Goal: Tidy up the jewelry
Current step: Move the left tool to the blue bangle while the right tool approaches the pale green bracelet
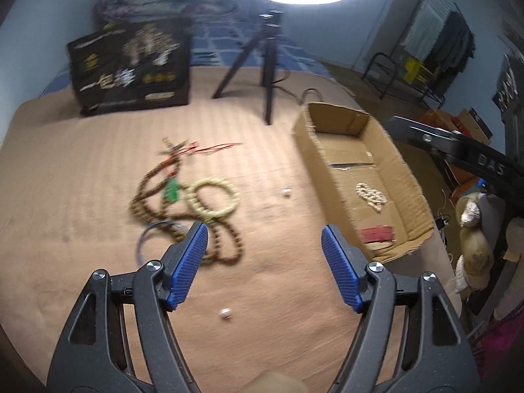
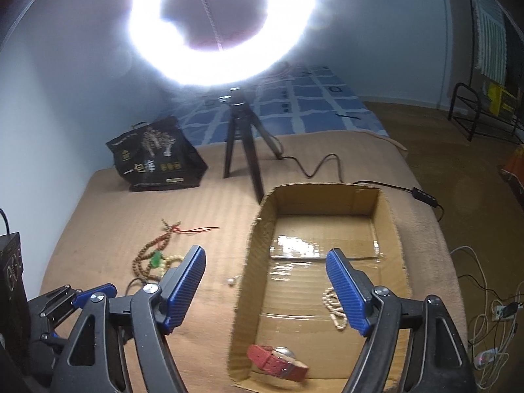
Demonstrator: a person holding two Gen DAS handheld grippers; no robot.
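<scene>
Left wrist view: my left claw [image 1: 264, 262] stands wide, nothing between its blue pads [image 1: 188, 263], and it hangs above the tan bed cover [image 1: 82, 177] without touching any piece. Right wrist view: my right claw [image 2: 266, 286] is equally wide and empty, poised over the near wall of one open cardboard box [image 2: 391, 229]. No earlier picture is at hand to compare. Box contents, counted: one cream bead strand [image 2: 334, 308] lying partly behind the right pad, and one red-strapped watch [image 2: 278, 358] by the near wall; two pieces in all. On the cover, left of the box, lies a tangle: one long brown bead strand [image 1: 226, 245], one pale yellow-green bead bracelet [image 1: 214, 196], one green pendant [image 1: 172, 190], one thin blue-grey bangle [image 1: 147, 239] and red cords [image 1: 213, 147]; blur keeps me from separating them further. Two small pale loose beads rest apart from it, one beside the box [image 1: 287, 192], one nearer the left claw [image 1: 226, 313]. Behind stand one black printed bag [image 2: 157, 157] and one tripod [image 2: 242, 150] under one ring light [image 2: 222, 26].
</scene>
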